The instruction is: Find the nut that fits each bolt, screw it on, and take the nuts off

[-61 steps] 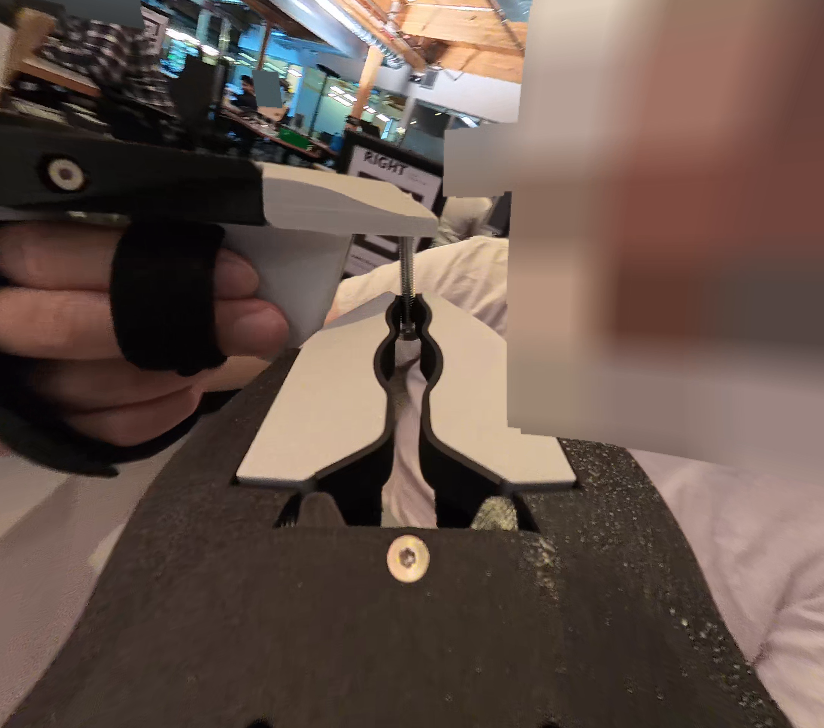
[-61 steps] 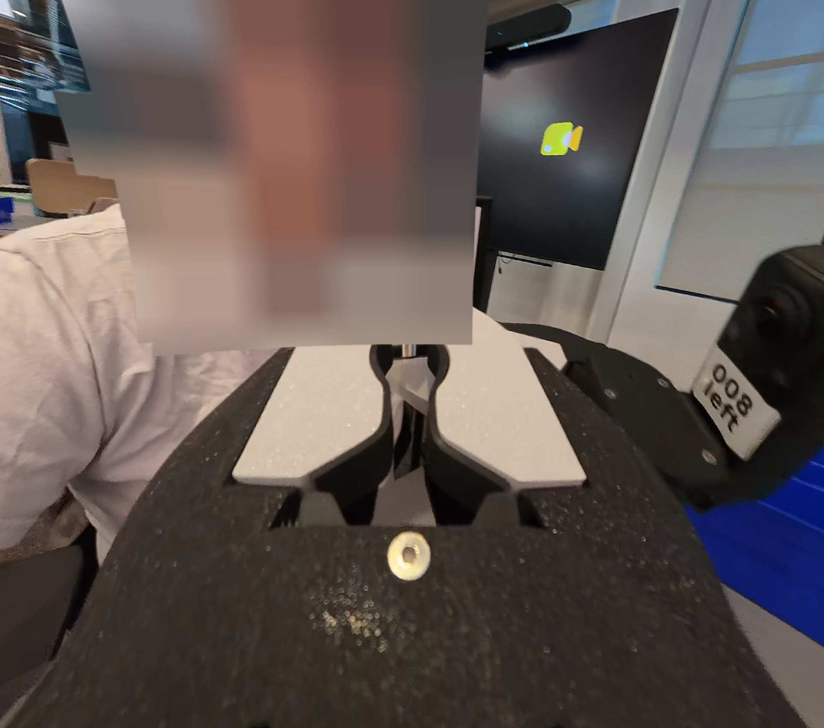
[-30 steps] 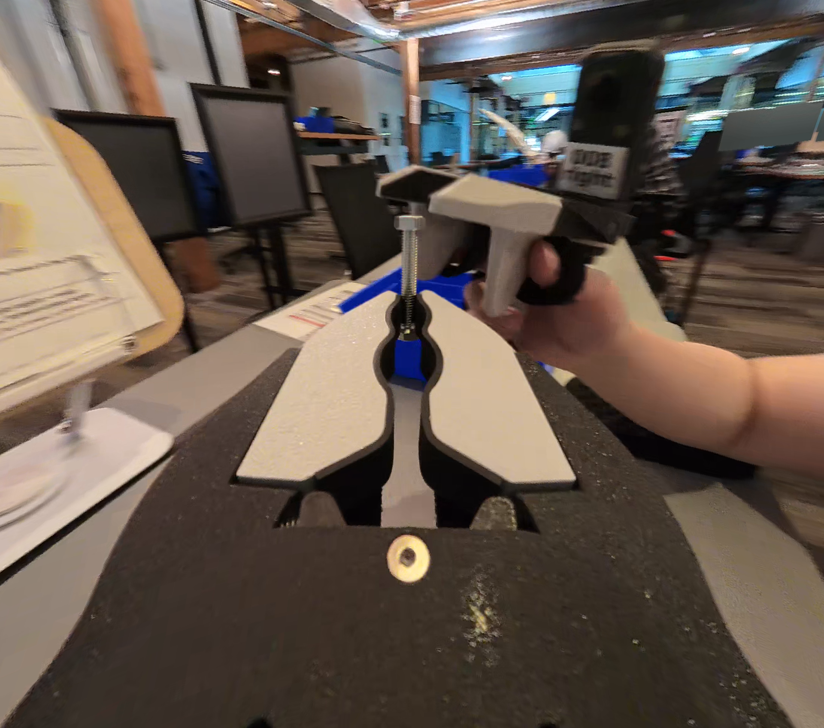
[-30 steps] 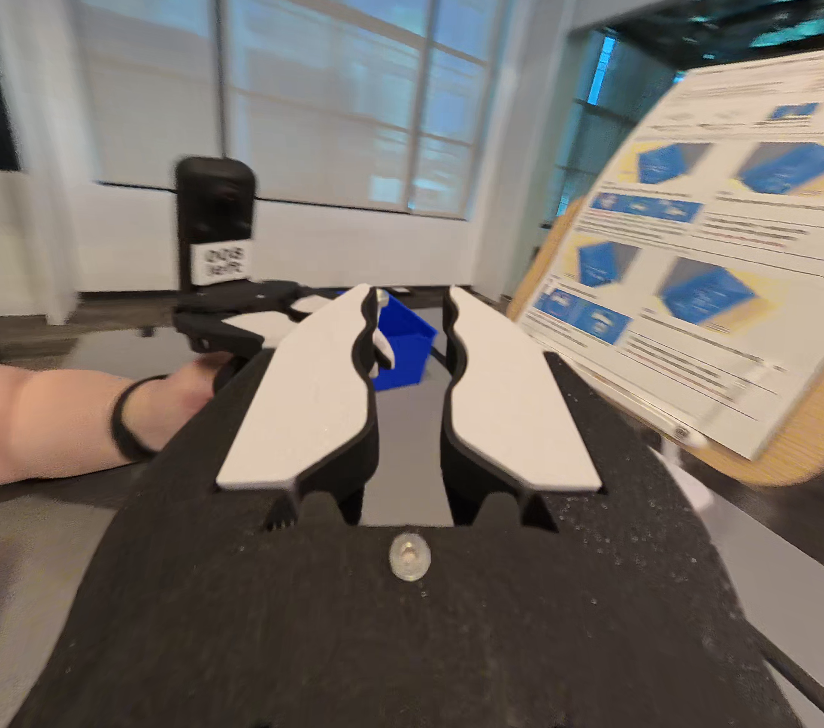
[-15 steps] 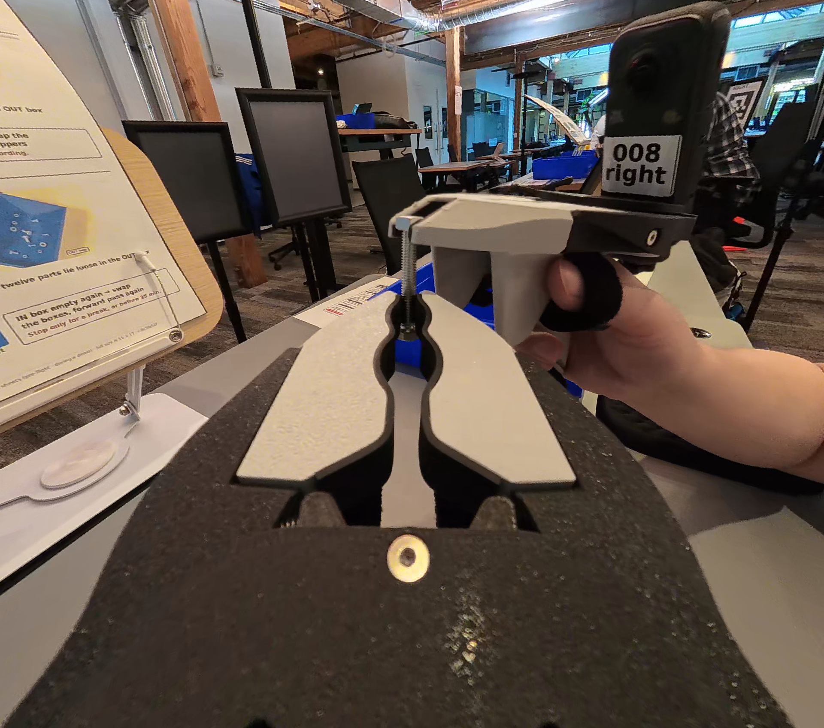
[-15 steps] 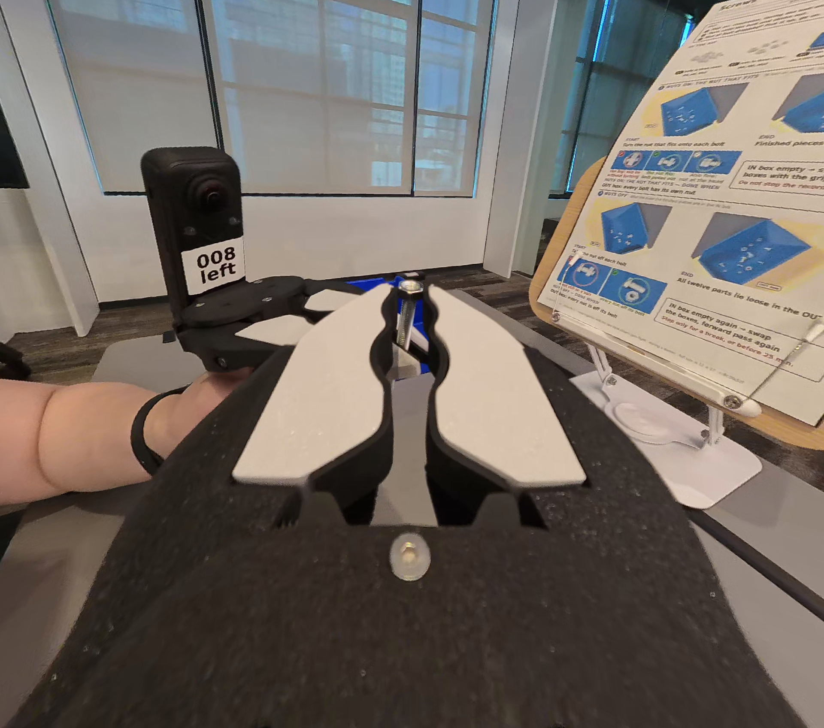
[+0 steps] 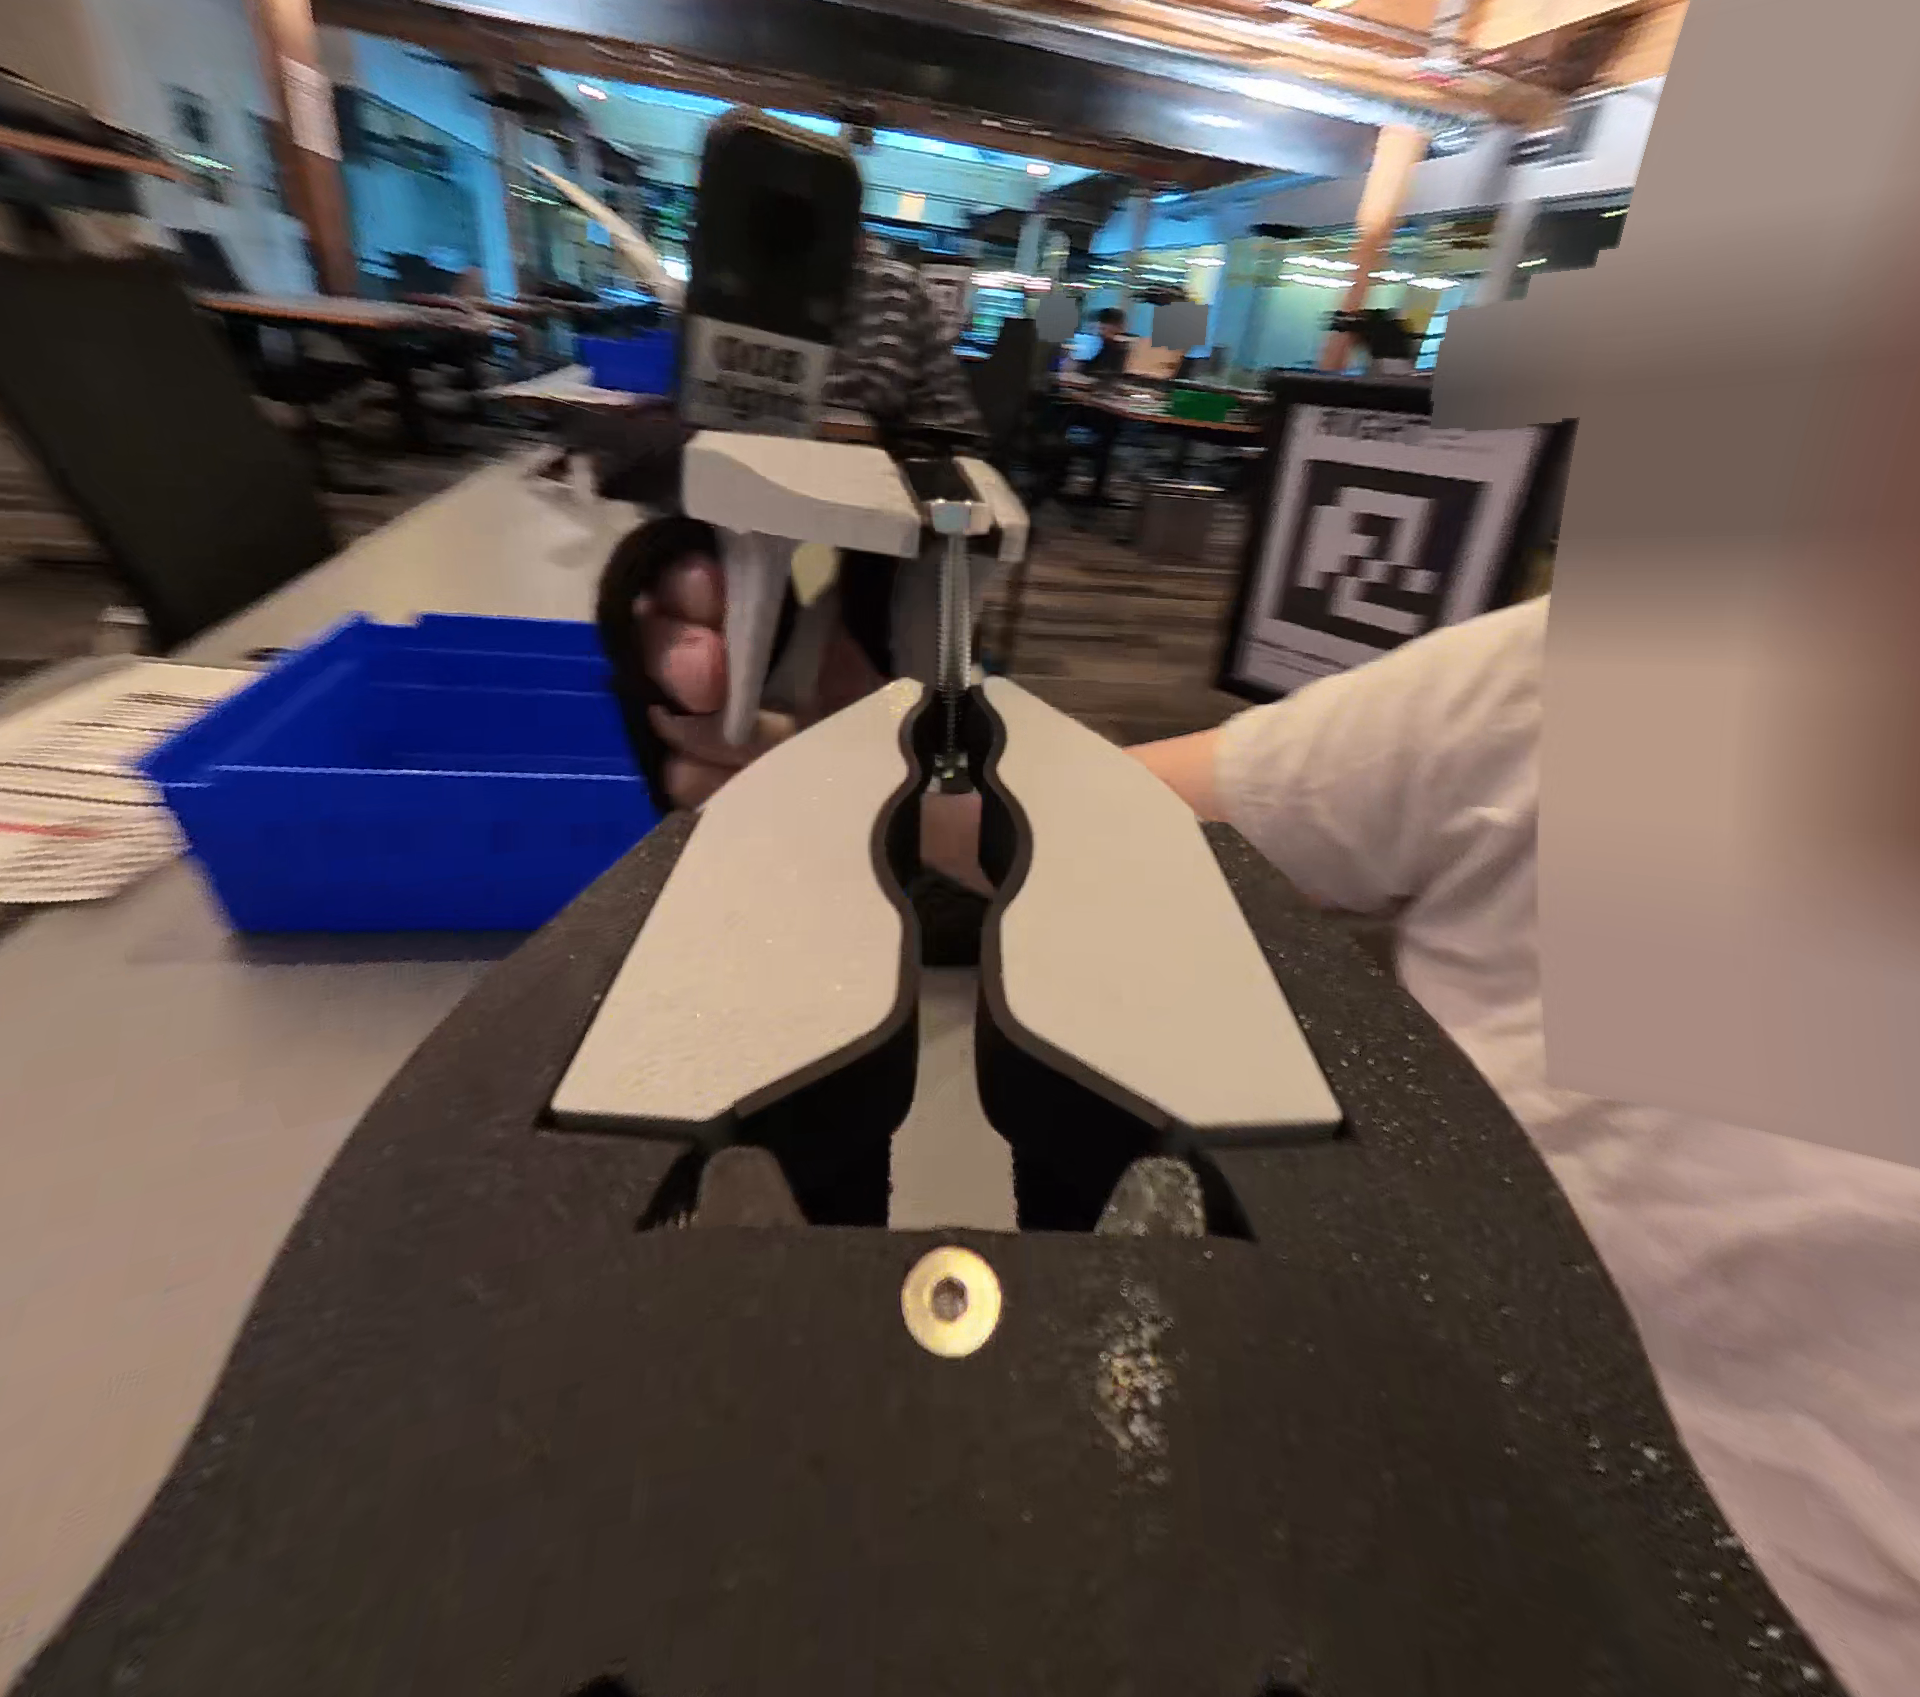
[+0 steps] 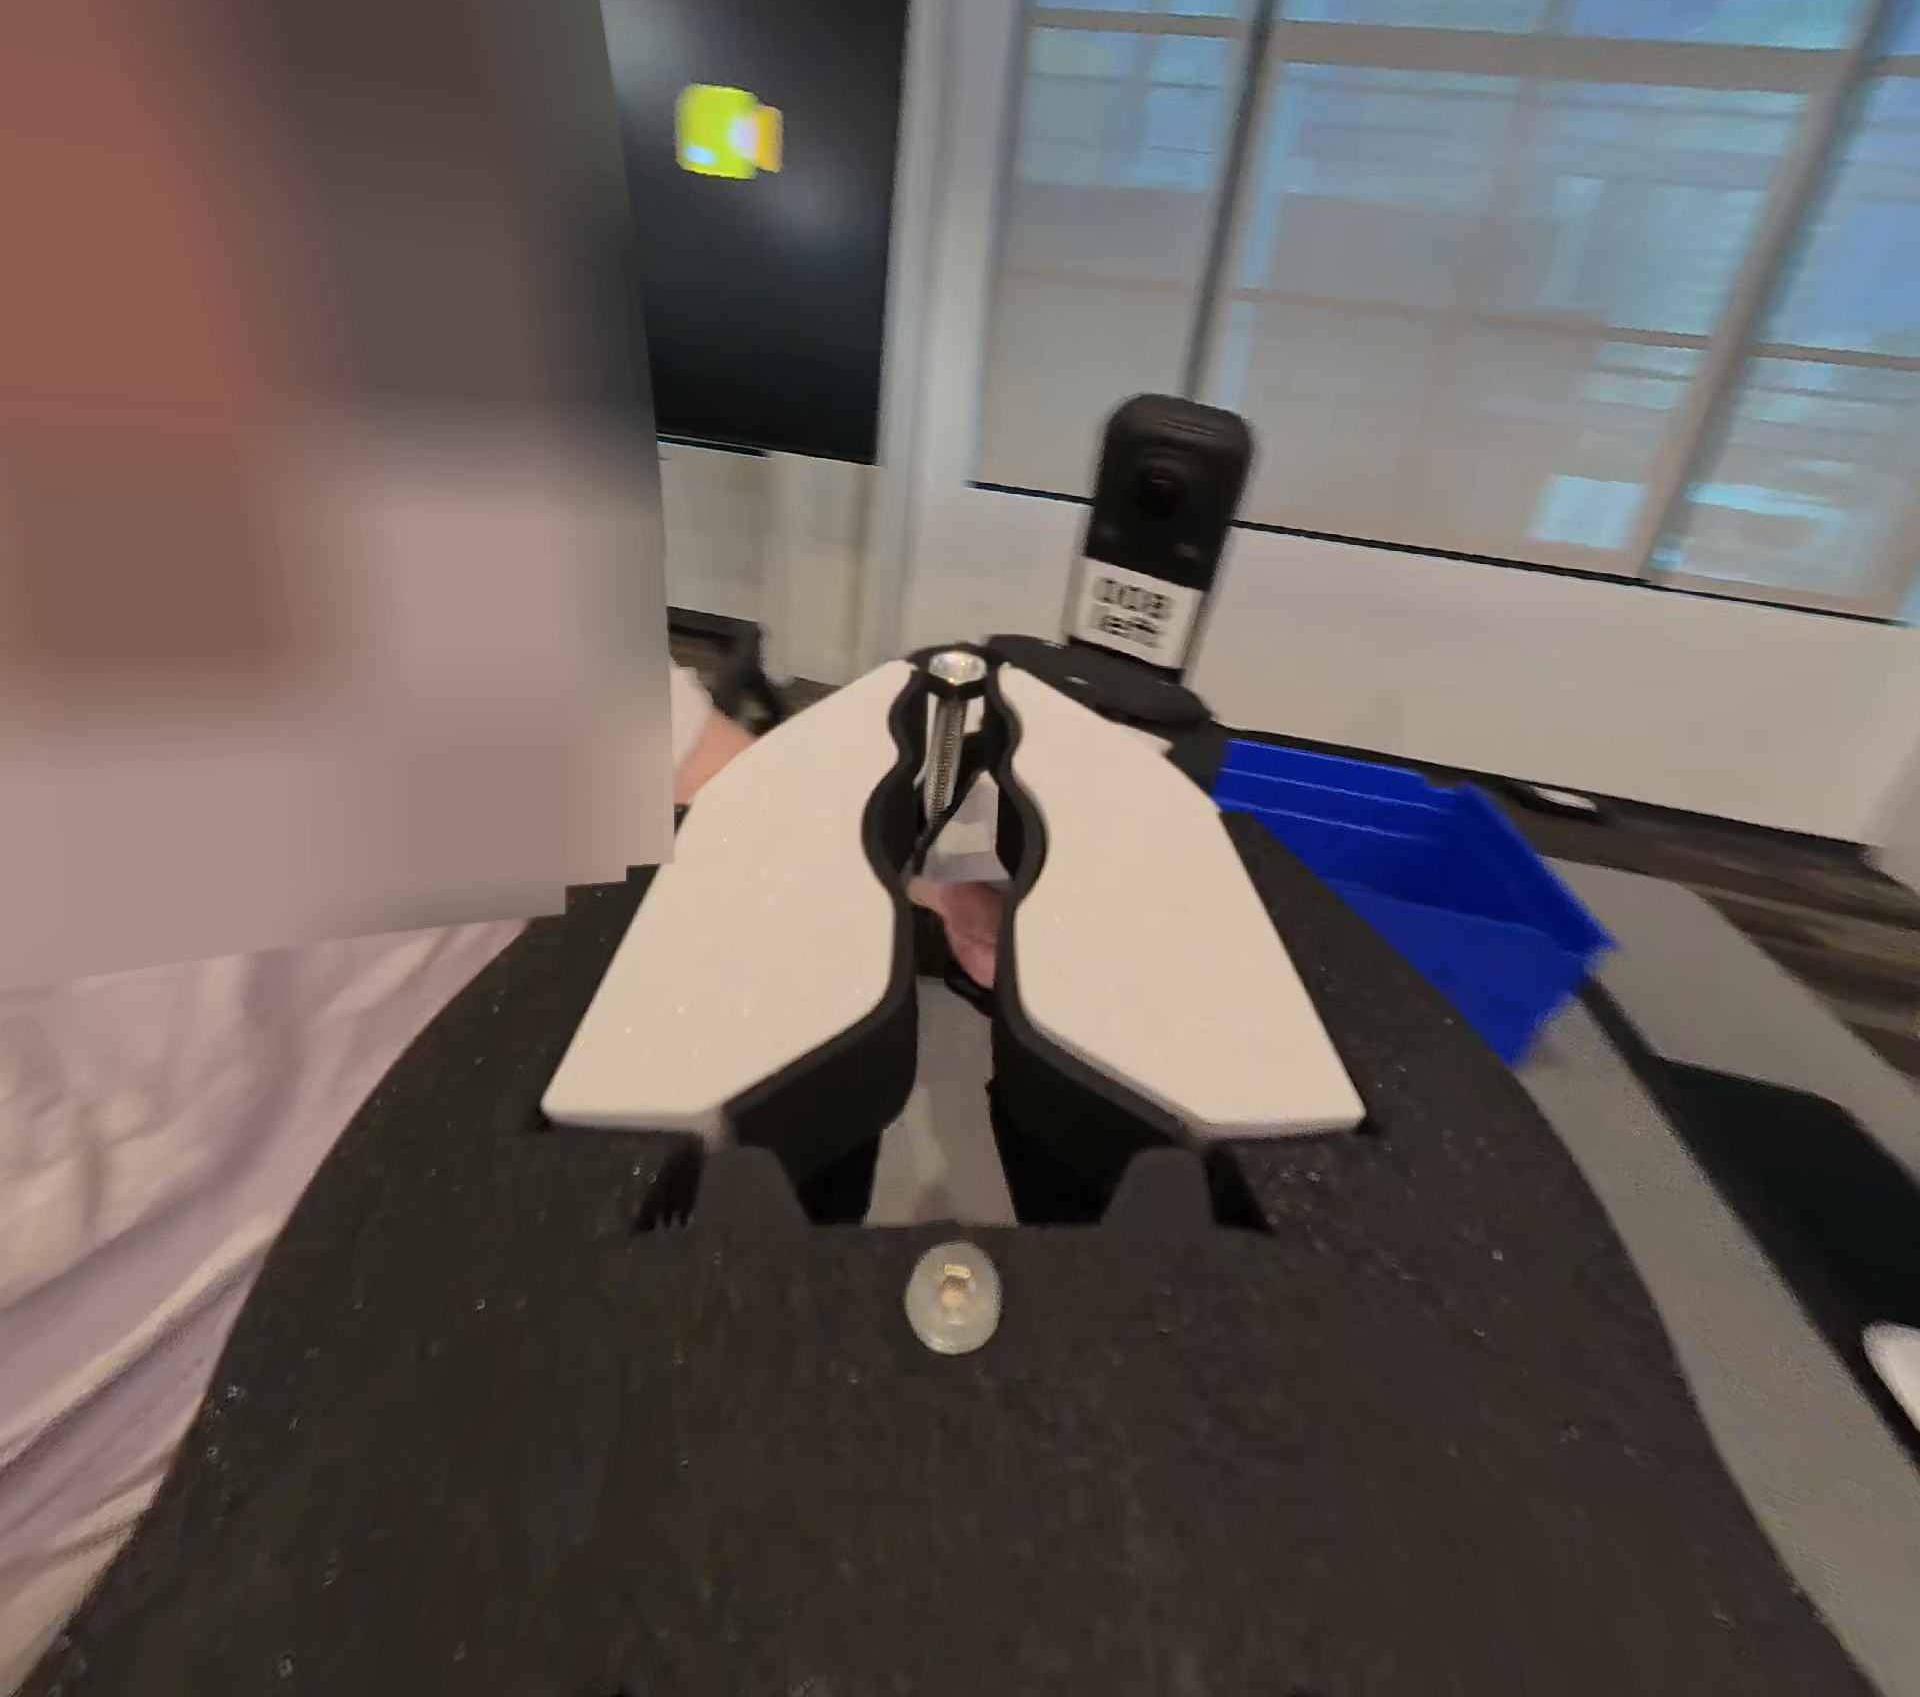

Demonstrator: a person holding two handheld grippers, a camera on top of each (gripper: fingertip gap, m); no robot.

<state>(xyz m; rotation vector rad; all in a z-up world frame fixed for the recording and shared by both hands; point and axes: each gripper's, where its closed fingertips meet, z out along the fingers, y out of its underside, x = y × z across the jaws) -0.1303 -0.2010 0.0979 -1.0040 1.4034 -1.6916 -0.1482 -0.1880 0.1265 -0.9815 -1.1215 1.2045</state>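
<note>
Your right gripper (image 8: 954,691) pinches the bolt (image 7: 952,608) head, your left gripper (image 7: 951,738) clamps its nut (image 7: 948,769): light, stiff, slick steel, so grip the flats.

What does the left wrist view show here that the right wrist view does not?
Only the left wrist view shows the small nut pinched in the left gripper, low on the thread, plus the striped paper beside the bin and a black-and-white marker board. Only the right wrist view shows a dark screen and windows, and looks down on the bolt head clamped in the right gripper. Both show the bolt held between the two grippers, the blue bin and the grey table.
</note>
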